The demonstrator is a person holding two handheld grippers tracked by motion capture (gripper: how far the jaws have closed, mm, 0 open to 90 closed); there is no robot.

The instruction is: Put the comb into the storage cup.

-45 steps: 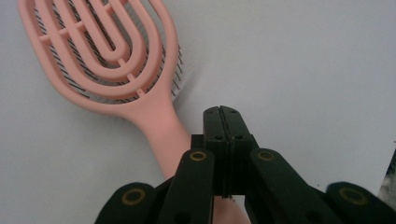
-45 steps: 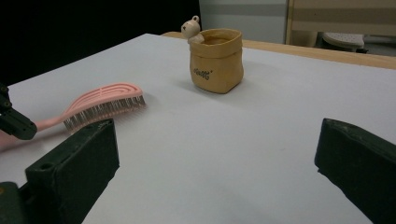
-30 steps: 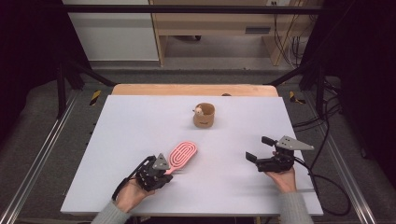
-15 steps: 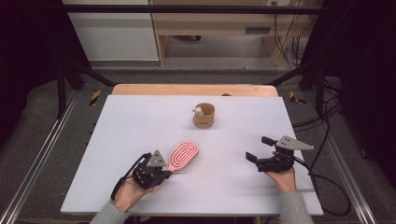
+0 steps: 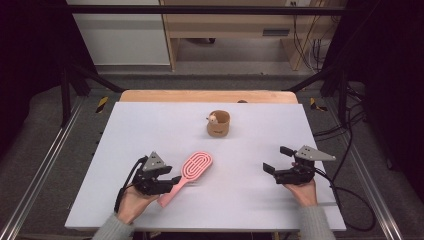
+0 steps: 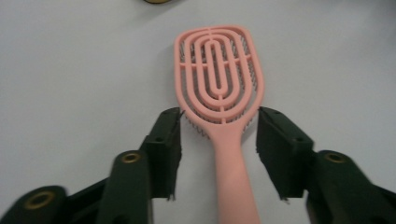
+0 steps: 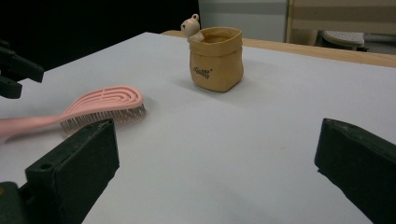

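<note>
A pink hairbrush (image 5: 196, 166) lies bristles down on the white table (image 5: 150, 130), its handle pointing toward the near left. My left gripper (image 5: 172, 181) is at the handle end. In the left gripper view it (image 6: 218, 122) stands open, one jaw on each side of the hairbrush (image 6: 219, 79) at its neck, with a gap on both sides. My right gripper (image 5: 276, 159) is open near the right front of the table, with nothing between its jaws (image 7: 217, 140). A tan pouch-shaped cup (image 5: 219, 124) with a small bear figure on its rim stands upright at the table's middle back (image 7: 216, 58).
A wooden strip (image 5: 200, 96) runs along the table's far edge. Black frame rails flank both sides. The right gripper's cable (image 5: 350, 200) trails off the table's right front corner. In the right gripper view the left gripper (image 7: 16, 70) shows at the far left.
My left gripper has shifted a little to the left, back along the brush's handle. The hairbrush, the cup and the right gripper have stayed in place.
</note>
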